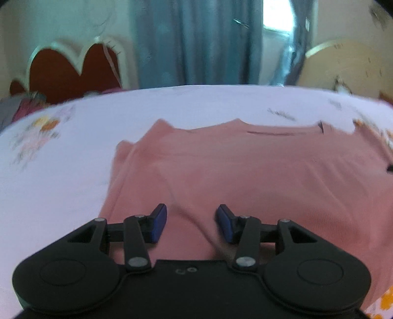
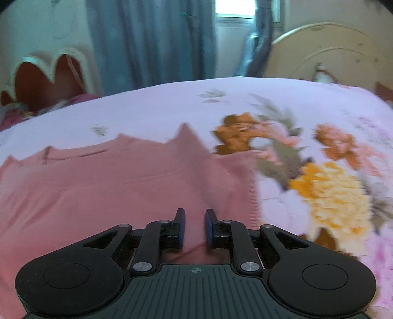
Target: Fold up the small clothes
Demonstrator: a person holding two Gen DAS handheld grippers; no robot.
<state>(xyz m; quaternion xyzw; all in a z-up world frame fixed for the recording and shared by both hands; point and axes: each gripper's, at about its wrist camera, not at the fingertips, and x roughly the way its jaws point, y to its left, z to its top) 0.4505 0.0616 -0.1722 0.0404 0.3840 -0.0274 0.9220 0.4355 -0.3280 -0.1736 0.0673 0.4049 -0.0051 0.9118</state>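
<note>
the left gripper (image 1: 191, 220) is hanging over the near part of a pink top (image 1: 245, 171), and its two blue fingertips (image 1: 158, 223) are standing well apart with nothing squeezed between them. the pink cloth is only showing below the gap, so this gripper is let go and not grabbing anything

the right gripper (image 2: 195, 227) is hanging over the same pink top (image 2: 110, 186), near its right side. its blue fingertips (image 2: 208, 227) are sitting much closer together, but a thin gap is showing between them, and the pink cloth is showing through that gap from underneath. nothing is pinched in there, so these fingers are loose too

the pink top is lying spread out flat on a bed sheet (image 1: 61, 171) that is pale with big flowers printed on it (image 2: 331, 196). its far edge is looking bumpy with little points, and a dark line is running along close to that edge. the sheet is showing on the left of the top in the left view and on the right in the right view

behind the bed, blue curtains (image 1: 196, 49) are hanging, a bright window (image 2: 233, 9) is shining, and a cream headboard (image 2: 331, 56) is standing on the right
</note>
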